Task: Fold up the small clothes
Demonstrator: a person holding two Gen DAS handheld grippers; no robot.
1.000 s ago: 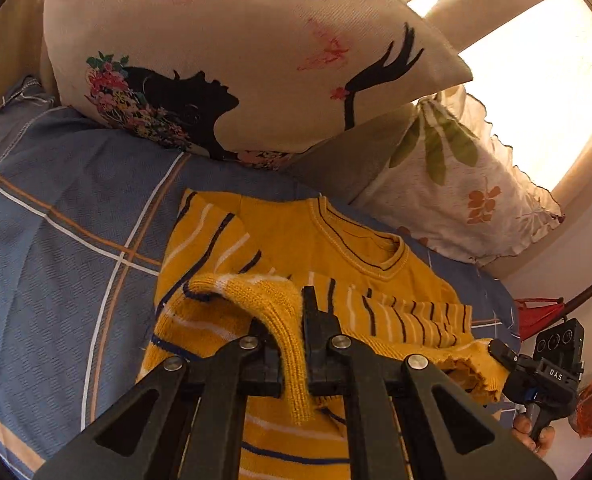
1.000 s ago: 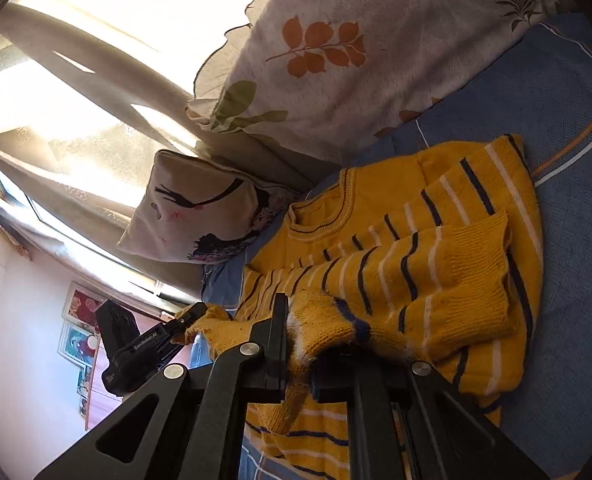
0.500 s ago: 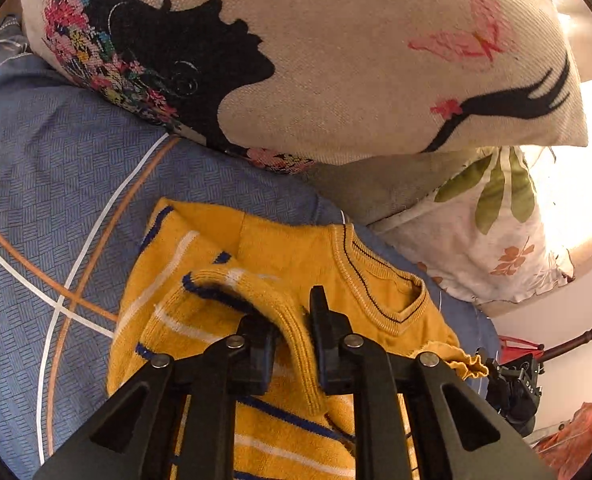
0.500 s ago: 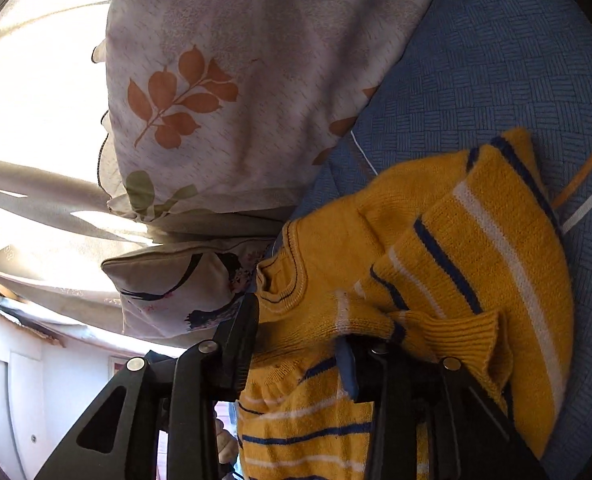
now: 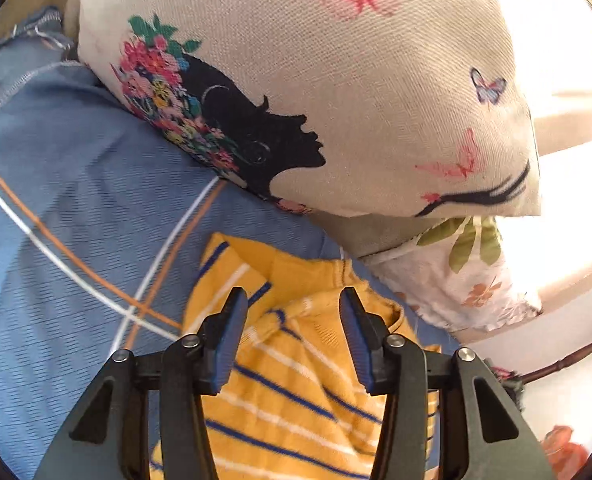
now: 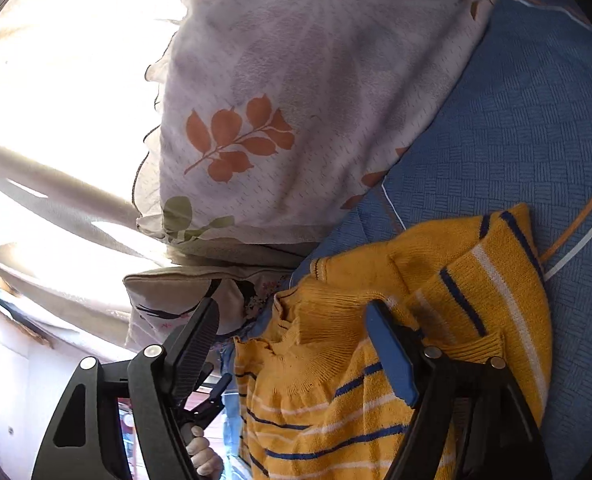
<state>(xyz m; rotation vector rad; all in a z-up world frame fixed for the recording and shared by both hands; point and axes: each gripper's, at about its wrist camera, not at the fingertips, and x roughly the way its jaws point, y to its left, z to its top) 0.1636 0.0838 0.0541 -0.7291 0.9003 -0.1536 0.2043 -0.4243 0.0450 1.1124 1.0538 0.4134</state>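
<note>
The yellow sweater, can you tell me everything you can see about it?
The yellow sweater is a small knitted one, mustard yellow with dark blue and white stripes and a ribbed neckline. It lies bunched and partly folded over itself on the blue bedsheet, just in front of two pillows. Both the left gripper and right gripper hang over it, jaws spread wide, neither pinching any cloth.

The sweater is ribbed, coarse knit wool. The bedsheet is matt woven cloth with a basket-weave texture. The far pillow looks like rough canvas; the leaf-print pillow is thin dimpled fabric.
</note>
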